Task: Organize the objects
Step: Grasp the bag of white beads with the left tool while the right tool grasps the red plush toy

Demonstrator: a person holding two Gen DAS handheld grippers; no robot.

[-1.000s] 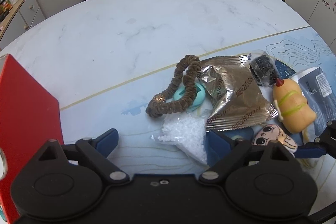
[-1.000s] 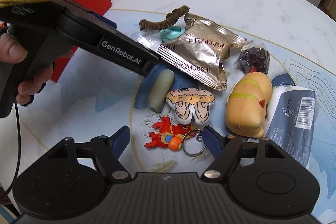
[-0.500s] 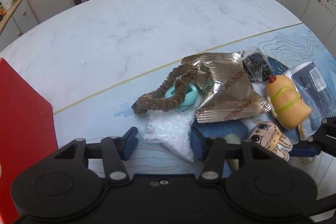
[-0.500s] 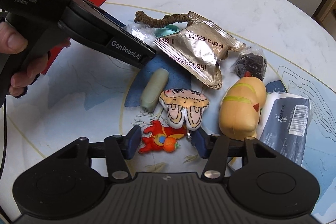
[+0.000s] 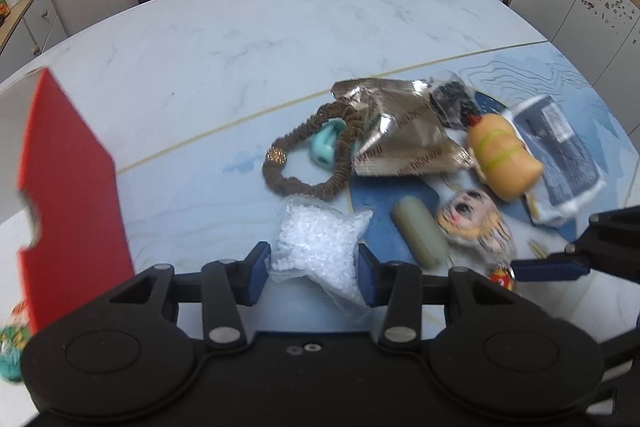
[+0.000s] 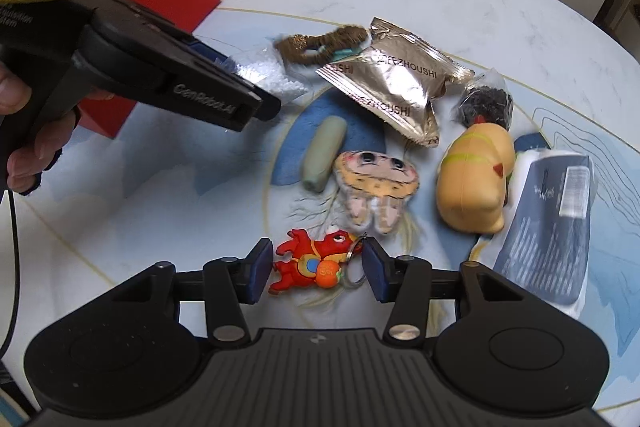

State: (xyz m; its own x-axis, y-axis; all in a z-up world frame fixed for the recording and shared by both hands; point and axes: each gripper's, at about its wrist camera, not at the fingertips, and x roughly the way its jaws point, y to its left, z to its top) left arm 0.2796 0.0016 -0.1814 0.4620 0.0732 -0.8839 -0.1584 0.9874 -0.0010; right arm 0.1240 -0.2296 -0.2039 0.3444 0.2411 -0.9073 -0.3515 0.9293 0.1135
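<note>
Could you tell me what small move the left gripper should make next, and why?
Probably close a little further on the bag of white beads. The left gripper has a blue pad on each side of the bag, seemingly just at its edges, and the red box stands beside it as a likely destination.

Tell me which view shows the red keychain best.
Right wrist: the red keychain lies whole between the right gripper fingers, ring included. Left wrist shows only a blurred red sliver behind its own gripper body.

Both claws narrower, around items
</note>
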